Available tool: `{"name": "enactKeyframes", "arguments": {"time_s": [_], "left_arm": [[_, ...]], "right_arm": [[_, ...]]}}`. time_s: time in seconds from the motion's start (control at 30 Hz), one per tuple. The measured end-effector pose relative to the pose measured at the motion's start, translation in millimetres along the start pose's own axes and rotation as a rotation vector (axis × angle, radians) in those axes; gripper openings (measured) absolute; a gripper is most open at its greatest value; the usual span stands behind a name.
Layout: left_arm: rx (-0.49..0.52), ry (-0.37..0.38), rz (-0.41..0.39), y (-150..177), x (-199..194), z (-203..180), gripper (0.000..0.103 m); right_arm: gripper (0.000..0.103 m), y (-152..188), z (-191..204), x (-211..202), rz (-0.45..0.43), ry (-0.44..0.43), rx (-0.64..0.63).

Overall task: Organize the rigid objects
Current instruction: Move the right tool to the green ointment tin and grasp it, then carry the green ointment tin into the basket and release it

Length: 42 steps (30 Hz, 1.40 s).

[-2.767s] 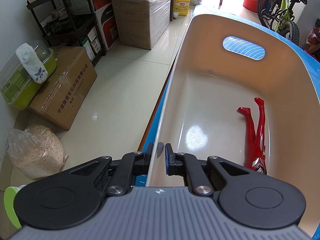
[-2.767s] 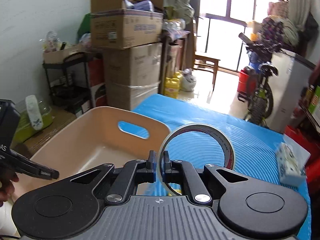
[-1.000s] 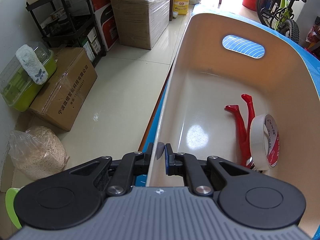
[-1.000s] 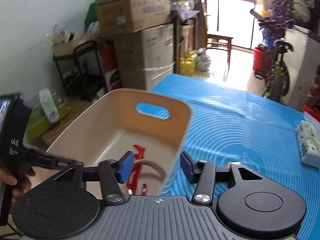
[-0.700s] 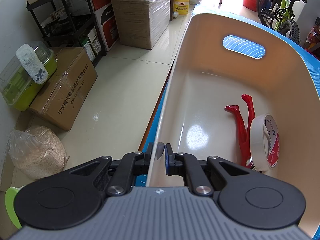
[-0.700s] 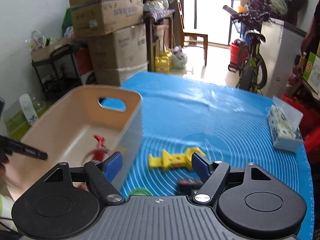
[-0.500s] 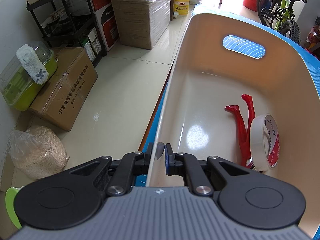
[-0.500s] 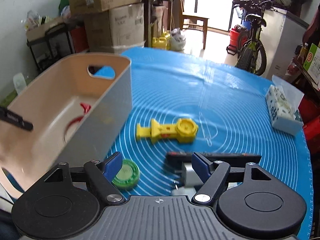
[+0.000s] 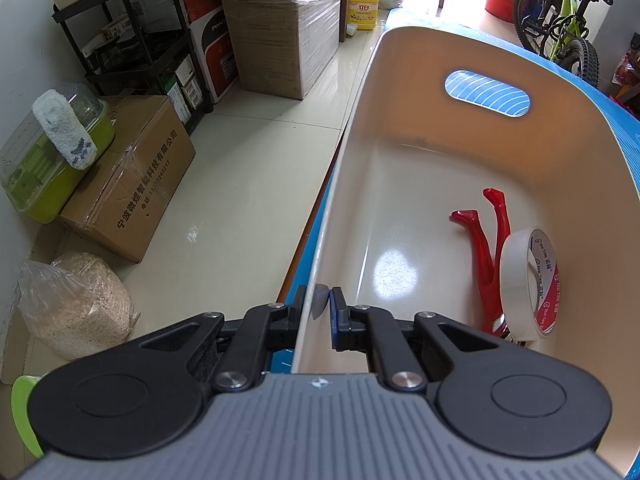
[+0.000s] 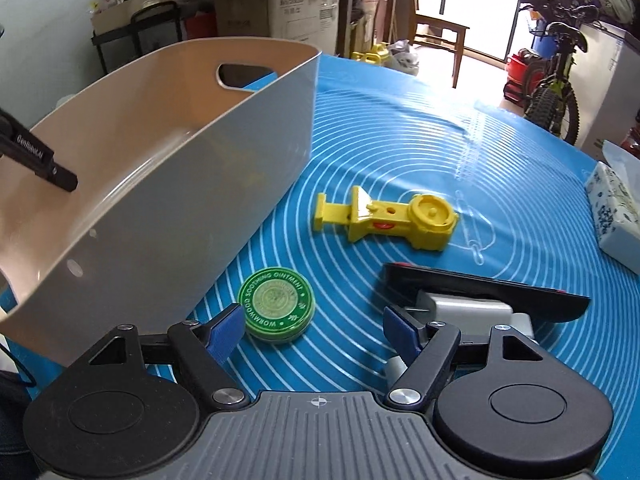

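Ointment tin [image 10: 277, 306], low and smooth beside the bin [image 10: 168, 184], could skid from the right gripper's [image 10: 313, 332] wide-open, empty jaws, while the left gripper [image 9: 323, 312] clamps the bin's rim.

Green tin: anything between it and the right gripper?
Nothing visible. The green tin lies on bare mat just ahead of the open right gripper, beside its left finger. The bin wall stands close alongside.

Left fingers [image 9: 336, 312] clamped, right fingers [image 10: 228, 330] spread
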<state>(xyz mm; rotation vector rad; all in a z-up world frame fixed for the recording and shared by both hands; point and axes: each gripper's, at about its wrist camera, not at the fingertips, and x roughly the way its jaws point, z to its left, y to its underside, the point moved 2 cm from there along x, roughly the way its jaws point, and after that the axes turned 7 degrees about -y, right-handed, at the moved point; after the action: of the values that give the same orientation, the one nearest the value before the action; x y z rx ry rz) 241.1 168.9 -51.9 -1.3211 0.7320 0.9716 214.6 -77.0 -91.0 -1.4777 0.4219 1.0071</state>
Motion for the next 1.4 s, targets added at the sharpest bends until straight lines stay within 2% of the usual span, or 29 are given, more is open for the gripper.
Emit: {"name": "enactKeyframes", "arguments": {"time_s": [0.23,0.5,0.63,0.9,1.17,1.4], "left_arm": [[0.000,0.000,0.000,0,0,0,0.012],[0.003,-0.003,-0.001,-1,0,0,0.012],[0.004,-0.007,0.000,-1,0,0,0.013],[0.004,-0.006,-0.001,-1,0,0,0.013],[0.004,-0.006,-0.001,-1,0,0,0.013],[0.004,-0.006,-0.001,-1,0,0,0.013]], "right_arm": [[0.078,2,10,18,0.010,-0.016,-0.056],[0.072,-1,10,31,-0.023,-0.034,-0.060],[0.054,1,12,29,-0.036,-0.059,-0.066],[0.054,1,9,18,-0.031,-0.028,-0.043],[0.054,-15,0,-21,-0.144,0.015,0.019],[0.054,-28,11,-50,-0.287,0.098,0.043]]}}
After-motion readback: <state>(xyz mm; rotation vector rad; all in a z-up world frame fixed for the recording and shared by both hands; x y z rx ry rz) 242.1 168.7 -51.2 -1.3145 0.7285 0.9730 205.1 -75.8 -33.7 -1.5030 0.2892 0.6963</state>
